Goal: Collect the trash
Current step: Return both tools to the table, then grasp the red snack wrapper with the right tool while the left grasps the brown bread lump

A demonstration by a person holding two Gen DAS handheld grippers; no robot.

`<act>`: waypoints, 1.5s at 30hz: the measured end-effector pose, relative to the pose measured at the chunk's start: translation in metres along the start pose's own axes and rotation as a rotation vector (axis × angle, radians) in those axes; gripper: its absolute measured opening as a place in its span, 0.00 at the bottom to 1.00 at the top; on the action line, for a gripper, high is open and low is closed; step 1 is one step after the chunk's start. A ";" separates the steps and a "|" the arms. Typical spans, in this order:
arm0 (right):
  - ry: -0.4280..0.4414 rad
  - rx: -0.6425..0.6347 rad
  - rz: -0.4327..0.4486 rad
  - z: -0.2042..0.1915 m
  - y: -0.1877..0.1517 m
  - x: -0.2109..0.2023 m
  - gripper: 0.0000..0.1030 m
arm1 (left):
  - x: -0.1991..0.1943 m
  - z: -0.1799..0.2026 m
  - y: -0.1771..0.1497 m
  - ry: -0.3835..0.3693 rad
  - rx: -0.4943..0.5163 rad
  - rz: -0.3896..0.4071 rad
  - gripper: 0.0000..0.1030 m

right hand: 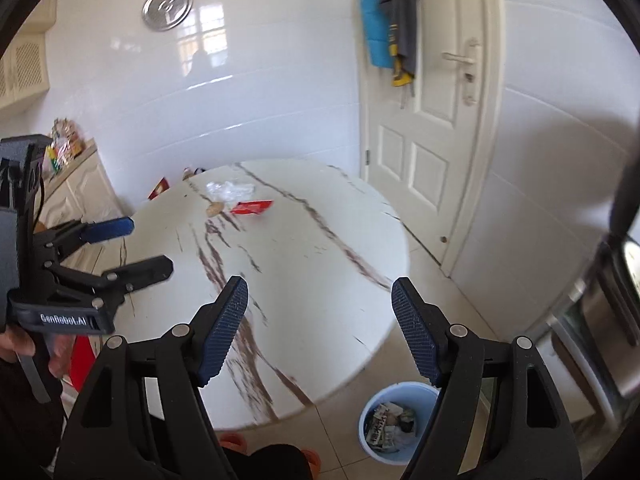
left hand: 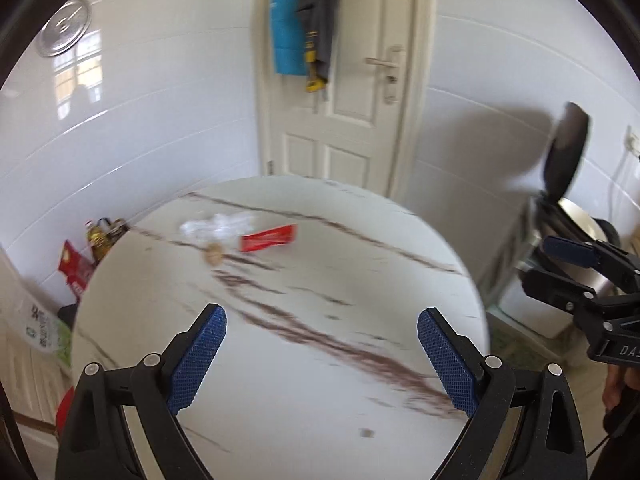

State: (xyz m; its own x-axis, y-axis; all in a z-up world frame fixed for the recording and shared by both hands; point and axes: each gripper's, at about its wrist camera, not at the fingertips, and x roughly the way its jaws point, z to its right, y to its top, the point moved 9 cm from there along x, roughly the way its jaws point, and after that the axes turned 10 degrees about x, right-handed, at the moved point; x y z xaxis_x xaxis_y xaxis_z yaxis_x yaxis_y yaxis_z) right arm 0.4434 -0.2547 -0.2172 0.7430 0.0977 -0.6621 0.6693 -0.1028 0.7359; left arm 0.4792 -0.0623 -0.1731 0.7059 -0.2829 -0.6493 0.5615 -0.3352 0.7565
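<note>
1. Left gripper: seen at the left edge of the right wrist view, held by a hand and poised above the near-left part of the table. Its blue-padded fingers are spread wide with nothing between them.
2. Round table: white top with brown marble-like veins. Bare apart from the items listed below.
3. Clear plastic wrap: crumpled, lying on the far side of the table top, well apart from both grippers.
4. Small tan scrap: roundish, just in front of the plastic wrap; what it is cannot be told.
5. Red wrapper: flat packet lying just right of the tan scrap, beside the plastic wrap.
6. Small grey speck: on the near part of the table in the left wrist view, too small to identify.
7. Right gripper: over the near edge of the table. Its jaws stand apart, released and empty.
8. Blue bin: on the tiled floor beside the near-right rim of the table, below the right gripper's right finger. It holds printed paper scraps.
9. White panelled door: shut, behind the table, with blue, grey and yellow garments hanging on it.
</note>
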 end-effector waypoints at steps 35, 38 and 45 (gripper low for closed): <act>0.210 -0.286 -0.456 -0.090 0.044 0.286 0.66 | 0.192 -0.134 0.029 -0.048 -0.058 -0.301 0.20; 0.213 -0.303 -0.461 -0.091 0.043 0.294 0.64 | 0.193 -0.137 0.025 -0.076 -0.097 -0.285 0.20; 0.219 -0.382 -0.457 -0.101 0.035 0.300 0.49 | 0.186 -0.143 0.017 -0.081 -0.146 -0.268 0.20</act>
State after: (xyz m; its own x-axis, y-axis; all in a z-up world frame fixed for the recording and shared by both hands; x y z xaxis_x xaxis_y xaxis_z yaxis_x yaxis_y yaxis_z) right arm 0.6891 -0.1293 -0.3758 0.3376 0.2531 -0.9066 0.8399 0.3537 0.4116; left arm 0.6822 0.0081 -0.2702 0.4914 -0.2745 -0.8265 0.7828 -0.2767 0.5573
